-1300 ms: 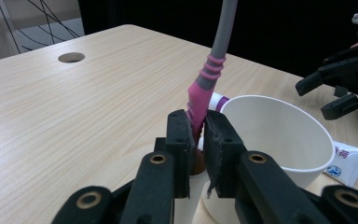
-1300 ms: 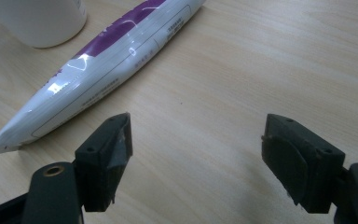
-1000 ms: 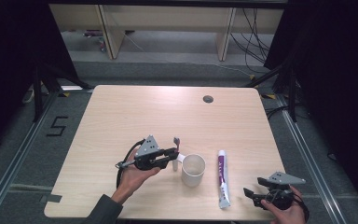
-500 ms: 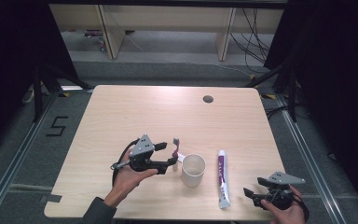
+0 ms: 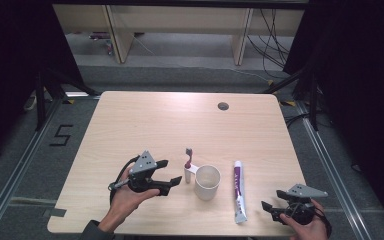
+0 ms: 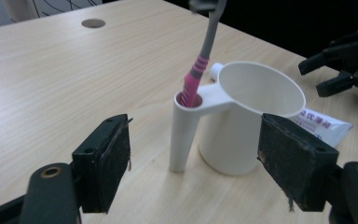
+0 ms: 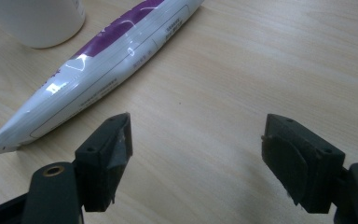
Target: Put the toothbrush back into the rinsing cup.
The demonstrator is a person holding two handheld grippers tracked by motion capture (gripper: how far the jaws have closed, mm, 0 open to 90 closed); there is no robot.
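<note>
- The left gripper [image 5: 172, 177] sits in the lower left of the high view, held by a hand [image 5: 125, 197] rising from the bottom edge, and points right toward a white cup [image 5: 207, 182].
- Its jaws have just been opening and now stand wide apart. In the left gripper view the pads flank the cup [image 6: 247, 121] without touching it, so nothing is held.
- The cup stands upright on the worktop [image 5: 180, 120], low and near the middle of the high view. A narrow tube holder [image 6: 184, 133] is joined to its rim on the side facing the left gripper.
- A toothbrush [image 6: 200, 60] with a pink grip and grey neck stands in that holder, leaning a little; in the high view its head [image 5: 189, 151] pokes up just above and left of the cup.
- A white and purple toothpaste tube [image 5: 238, 190] lies flat just right of the cup, running up and down the frame.
- The right gripper [image 5: 272, 210] rests at the lower right corner of the worktop, jaws spread wide and empty, with bare wood between its pads in the right gripper view; the tube [image 7: 102, 65] lies beyond its left pad, apart from it.
</note>
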